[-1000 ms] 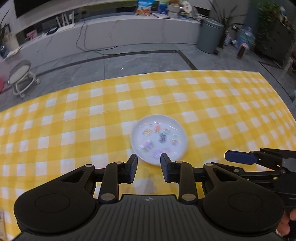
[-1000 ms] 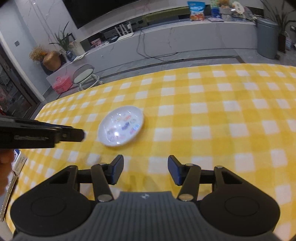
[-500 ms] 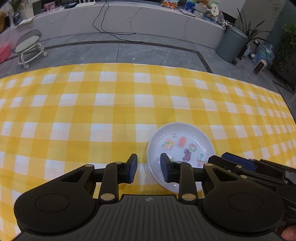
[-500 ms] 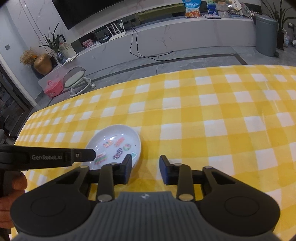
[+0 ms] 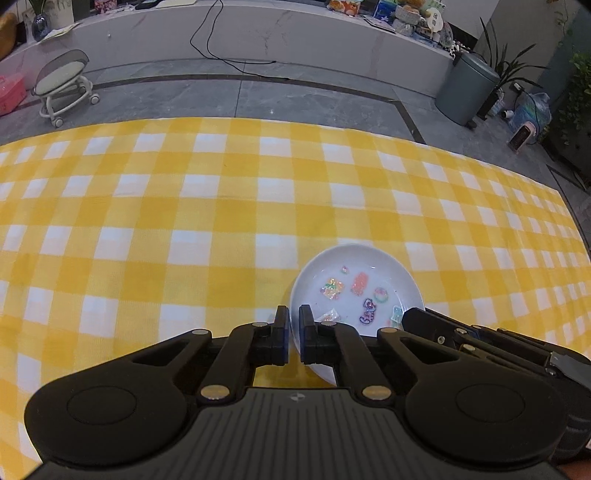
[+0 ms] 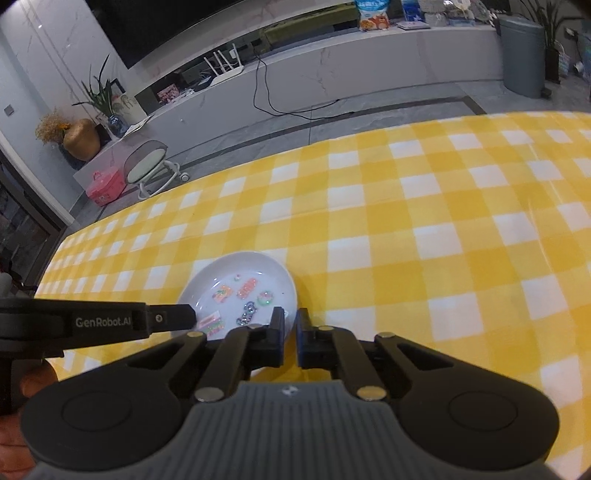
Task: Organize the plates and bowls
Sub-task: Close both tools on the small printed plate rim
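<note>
A white plate [image 5: 354, 288] with small coloured stickers lies on the yellow checked tablecloth [image 5: 184, 221]. My left gripper [image 5: 291, 334] is shut on the plate's left rim. My right gripper [image 6: 290, 332] is shut on the plate's [image 6: 240, 284] right rim. In the left wrist view the right gripper [image 5: 410, 319] reaches onto the plate's near right edge. In the right wrist view the left gripper [image 6: 186, 315] lies over the plate's left edge. The plate's near edge is hidden behind both grippers.
The tablecloth [image 6: 424, 240] covers the table, whose far edge meets a grey floor. A wheeled stool [image 5: 64, 83], a grey bin [image 5: 467, 88] and a long low bench [image 5: 258, 33] stand beyond the table.
Both grippers have closed from open onto opposite rims of the plate. Both moved in close to the plate, which now sits right at their fingertips.
</note>
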`<act>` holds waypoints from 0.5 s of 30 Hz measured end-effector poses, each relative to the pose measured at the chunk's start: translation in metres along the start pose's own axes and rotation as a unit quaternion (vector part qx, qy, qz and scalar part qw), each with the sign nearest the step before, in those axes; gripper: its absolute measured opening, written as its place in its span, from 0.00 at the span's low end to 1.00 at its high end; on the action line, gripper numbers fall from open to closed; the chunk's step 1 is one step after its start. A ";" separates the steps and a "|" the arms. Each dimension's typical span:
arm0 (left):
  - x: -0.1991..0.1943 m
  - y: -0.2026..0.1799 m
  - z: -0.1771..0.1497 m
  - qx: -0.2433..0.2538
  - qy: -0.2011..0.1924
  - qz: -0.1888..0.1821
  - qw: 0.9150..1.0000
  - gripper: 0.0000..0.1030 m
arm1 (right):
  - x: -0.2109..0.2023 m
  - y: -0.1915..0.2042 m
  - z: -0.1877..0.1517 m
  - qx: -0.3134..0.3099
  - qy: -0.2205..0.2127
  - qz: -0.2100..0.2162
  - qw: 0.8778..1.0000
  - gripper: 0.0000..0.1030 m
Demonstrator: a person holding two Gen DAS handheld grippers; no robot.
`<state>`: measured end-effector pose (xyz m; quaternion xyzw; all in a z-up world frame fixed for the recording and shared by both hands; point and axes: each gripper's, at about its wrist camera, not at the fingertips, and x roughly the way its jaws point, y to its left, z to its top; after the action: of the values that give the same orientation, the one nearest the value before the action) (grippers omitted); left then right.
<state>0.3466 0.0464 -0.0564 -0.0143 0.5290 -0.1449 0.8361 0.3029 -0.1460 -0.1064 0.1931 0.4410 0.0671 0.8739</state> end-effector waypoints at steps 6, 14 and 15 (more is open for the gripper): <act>-0.027 -0.015 -0.008 0.006 -0.001 -0.010 1.000 0.03 | -0.031 -0.007 -0.004 0.021 -0.005 0.004 1.000 0.01; -0.074 -0.053 -0.034 0.019 -0.013 -0.014 1.000 0.03 | -0.101 -0.022 -0.022 0.030 -0.025 0.022 0.999 0.00; -0.080 -0.060 -0.037 0.019 -0.014 -0.015 1.000 0.03 | -0.111 -0.026 -0.027 0.031 -0.026 0.024 0.999 0.00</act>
<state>0.2678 0.0145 0.0080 -0.0082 0.5137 -0.1677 0.8414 0.2136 -0.1939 -0.0484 0.2327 0.4150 0.0696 0.8768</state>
